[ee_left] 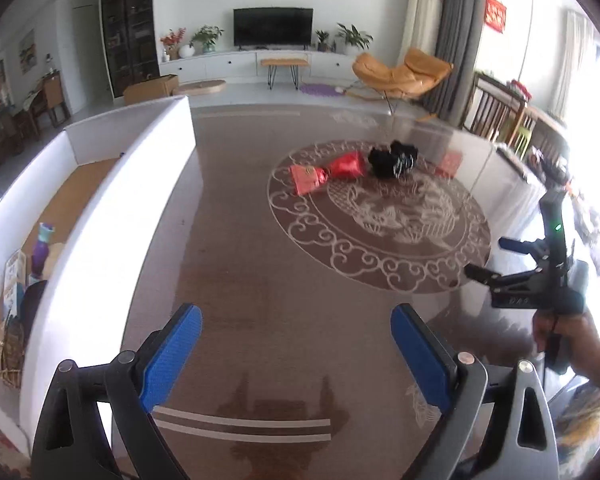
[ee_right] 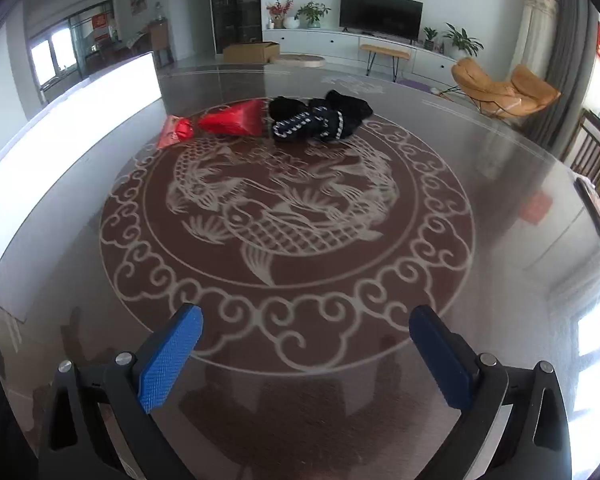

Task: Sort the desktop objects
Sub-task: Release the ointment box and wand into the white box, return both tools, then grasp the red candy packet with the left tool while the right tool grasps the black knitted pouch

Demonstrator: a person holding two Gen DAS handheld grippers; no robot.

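Note:
A flat red packet (ee_left: pixel 307 179) (ee_right: pixel 175 131), a shiny red pouch (ee_left: pixel 347 165) (ee_right: pixel 236 119) and a black garment with white trim (ee_left: pixel 394 159) (ee_right: pixel 320 118) lie together at the far side of the round glass table (ee_left: pixel 260 264) (ee_right: pixel 300 400). My left gripper (ee_left: pixel 296 346) is open and empty, well short of them. My right gripper (ee_right: pixel 306 348) is open and empty above the near rim of the table's fish medallion; it also shows in the left wrist view (ee_left: pixel 488 258), held in a hand.
A white-walled box (ee_left: pixel 112 184) (ee_right: pixel 72 128) stands along the table's left side, holding a purple bottle (ee_left: pixel 42 250) and other items. Wooden chairs (ee_left: pixel 500 112) stand at the right. A TV unit and orange chair (ee_left: pixel 400 74) are beyond.

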